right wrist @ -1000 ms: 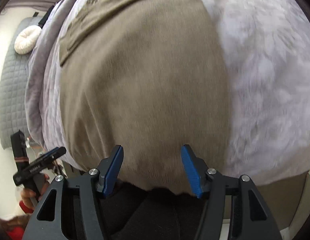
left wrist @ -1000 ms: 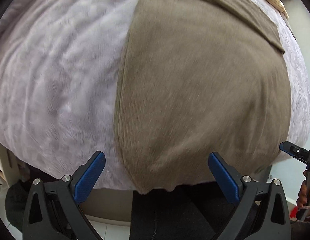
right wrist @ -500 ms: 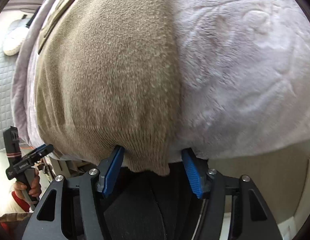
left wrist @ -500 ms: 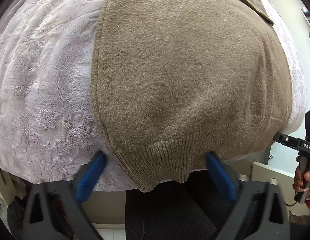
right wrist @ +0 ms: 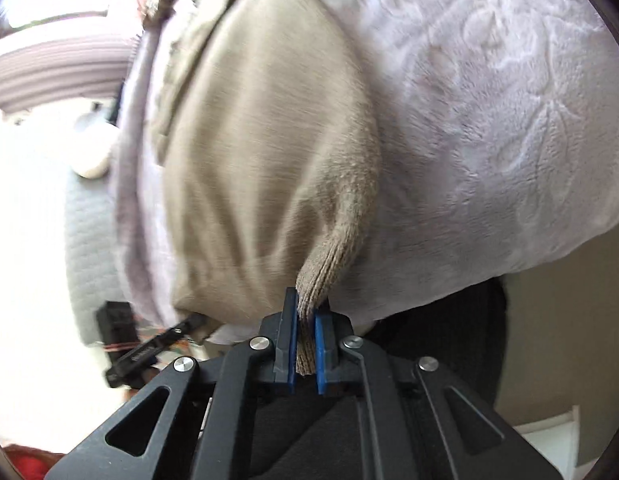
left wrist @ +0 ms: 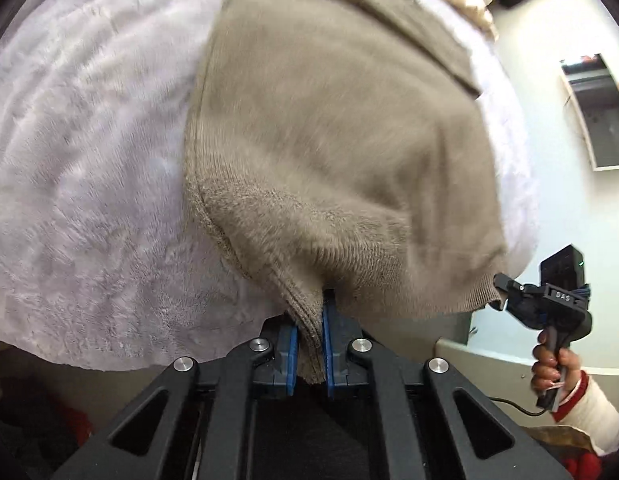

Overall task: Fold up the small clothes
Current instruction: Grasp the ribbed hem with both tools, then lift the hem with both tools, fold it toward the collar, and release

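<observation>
A tan knit sweater (left wrist: 329, 128) lies on a pale lilac fleece blanket (left wrist: 89, 160), its ribbed hem at the near edge. My left gripper (left wrist: 309, 344) is shut on the hem near its left corner. My right gripper (right wrist: 305, 348) is shut on the hem at the right corner of the sweater (right wrist: 261, 140). The pinched hem lifts slightly off the blanket (right wrist: 489, 120) at both grips. The right gripper also shows in the left wrist view (left wrist: 505, 284), clamped on the far hem corner. The left gripper shows in the right wrist view (right wrist: 189, 326).
The blanket's near edge drops off just in front of both grippers. A folded part of the sweater (left wrist: 409, 20) lies at its far end. A grey quilted mat with a white round cushion (right wrist: 91, 152) lies on the floor to the left.
Both grippers were open over the sweater's hem. They moved down to the hem and have now shut on it, bunching and lifting the ribbed edge.
</observation>
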### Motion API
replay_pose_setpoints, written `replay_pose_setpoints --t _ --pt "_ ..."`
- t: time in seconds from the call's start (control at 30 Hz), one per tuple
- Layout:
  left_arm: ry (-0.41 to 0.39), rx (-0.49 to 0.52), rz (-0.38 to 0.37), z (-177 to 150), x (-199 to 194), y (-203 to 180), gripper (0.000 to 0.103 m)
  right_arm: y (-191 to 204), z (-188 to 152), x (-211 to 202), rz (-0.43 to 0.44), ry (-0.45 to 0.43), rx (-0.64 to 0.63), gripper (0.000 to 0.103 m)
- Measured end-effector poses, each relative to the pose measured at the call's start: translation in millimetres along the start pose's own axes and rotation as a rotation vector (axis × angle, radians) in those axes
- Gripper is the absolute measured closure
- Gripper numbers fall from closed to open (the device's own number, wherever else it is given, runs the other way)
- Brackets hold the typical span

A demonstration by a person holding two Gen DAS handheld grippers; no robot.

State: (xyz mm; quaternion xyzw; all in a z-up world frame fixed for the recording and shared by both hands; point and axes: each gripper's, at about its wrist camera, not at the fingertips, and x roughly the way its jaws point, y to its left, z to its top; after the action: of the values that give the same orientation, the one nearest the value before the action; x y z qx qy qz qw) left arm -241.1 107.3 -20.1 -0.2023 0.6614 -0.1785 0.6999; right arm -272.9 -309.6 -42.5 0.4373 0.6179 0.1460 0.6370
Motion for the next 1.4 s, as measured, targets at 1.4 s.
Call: replay_pose_setpoints --t 1.4 --pt "-0.269 -0.048 0.26 413 21 -20 0.092 168 387 75 0.202 -0.088 -0.068 0.096"
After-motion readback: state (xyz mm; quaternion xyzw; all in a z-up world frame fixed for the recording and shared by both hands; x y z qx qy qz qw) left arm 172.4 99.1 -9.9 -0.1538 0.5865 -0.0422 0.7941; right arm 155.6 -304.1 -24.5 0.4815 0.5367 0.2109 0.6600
